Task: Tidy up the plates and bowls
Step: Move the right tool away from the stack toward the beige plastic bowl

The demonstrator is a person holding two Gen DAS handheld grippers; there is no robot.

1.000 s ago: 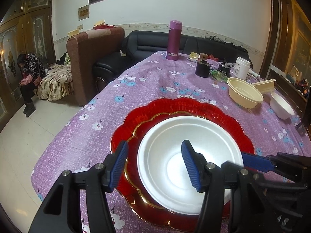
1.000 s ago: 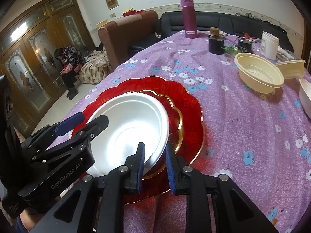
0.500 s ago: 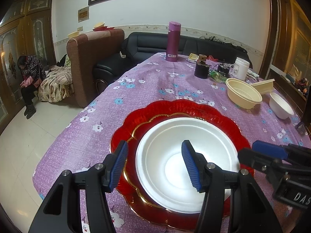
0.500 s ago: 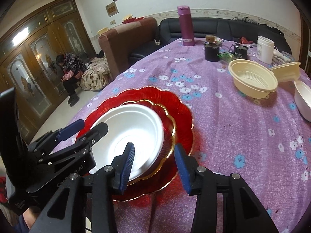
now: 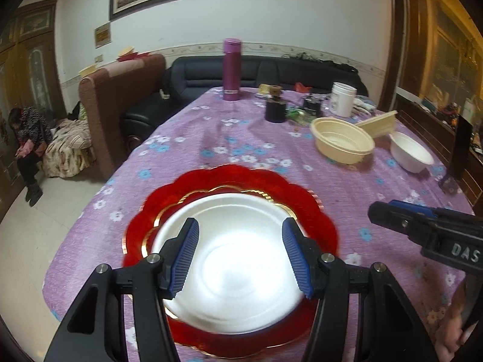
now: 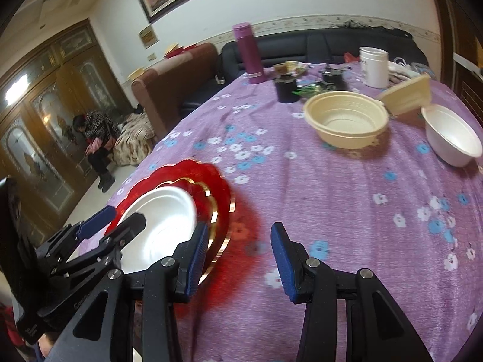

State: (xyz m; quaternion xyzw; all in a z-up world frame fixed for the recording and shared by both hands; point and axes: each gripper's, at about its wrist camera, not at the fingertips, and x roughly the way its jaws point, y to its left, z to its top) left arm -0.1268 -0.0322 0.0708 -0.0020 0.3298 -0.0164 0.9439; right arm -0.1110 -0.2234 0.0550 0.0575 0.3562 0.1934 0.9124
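Observation:
A white foam plate [image 5: 238, 271] lies on stacked red scalloped plates with gold rims [image 5: 311, 220] at the near edge of the purple floral table. My left gripper [image 5: 240, 256] hangs open just above the white plate, touching nothing. My right gripper [image 6: 240, 256] is open and empty over bare cloth to the right of the stack [image 6: 223, 193]; the white plate [image 6: 163, 214] shows at its left. A cream bowl [image 6: 345, 117], a cream lid [image 6: 406, 95] and a white bowl [image 6: 452, 134] sit at the far right.
A purple flask [image 5: 231, 69], a black jar [image 5: 275, 110], a white tub [image 5: 343, 98] and small clutter stand at the table's far end. A brown armchair [image 5: 114, 96] and black sofa lie beyond. A person [image 5: 28, 138] sits at the left.
My right gripper let go of the white plate's rim, opened wide and moved right, away from the stack. My left gripper lifted slightly and stayed open.

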